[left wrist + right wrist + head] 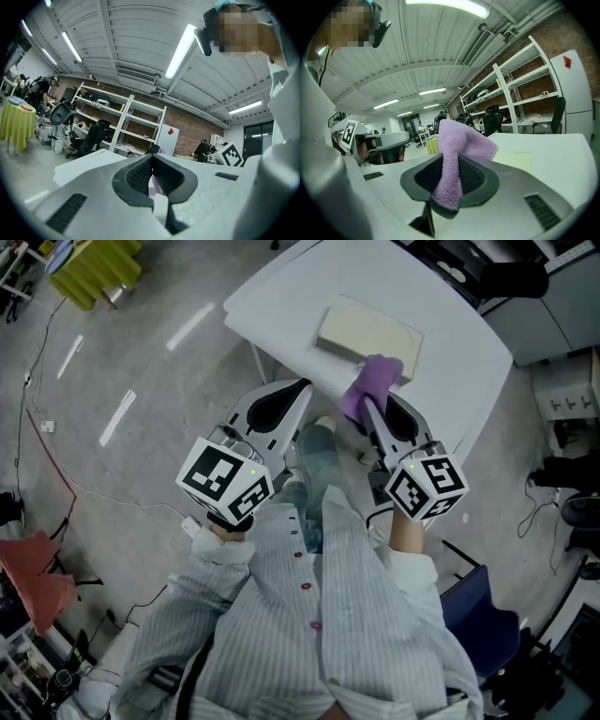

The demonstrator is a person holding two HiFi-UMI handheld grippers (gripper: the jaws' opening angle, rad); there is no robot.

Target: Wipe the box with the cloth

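Two hand-held tongs, one cloth, one box and one desk, with a person in a pale striped shirt standing at the near corner of the desk.

The left tongs (298, 395) are raised just short of the desk's edge. In the left gripper view, the left tongs (151, 161) have their black ribbed pads (138, 177) drawn together at the tips with nothing gripped between them.

The right tongs (371, 407) are clamped on the single cloth (375, 381), a purple terry towel. In the right gripper view, the right tongs (450, 171) pinch the cloth (461, 140) at a narrow waist. A thick fold stands up above the pads and flops toward the box, and a short tail hangs below them.

The one box (361, 329) lies flat on the white desk (450, 334), well in from the edges. It is a shallow, pale cream rectangle with a plain top. From the head view the free end of the cloth overlaps the box's near corner. Whether it presses on the surface cannot be told. In the right gripper view the box (513, 161) shows as a pale yellow patch just behind the cloth.

Each of the tongs carries one marker cube, two in all: the left cube (225, 479) and the right cube (427, 486), both close to the person's chest.

Across the room stands one small table draped in yellow-green fabric (94, 268).
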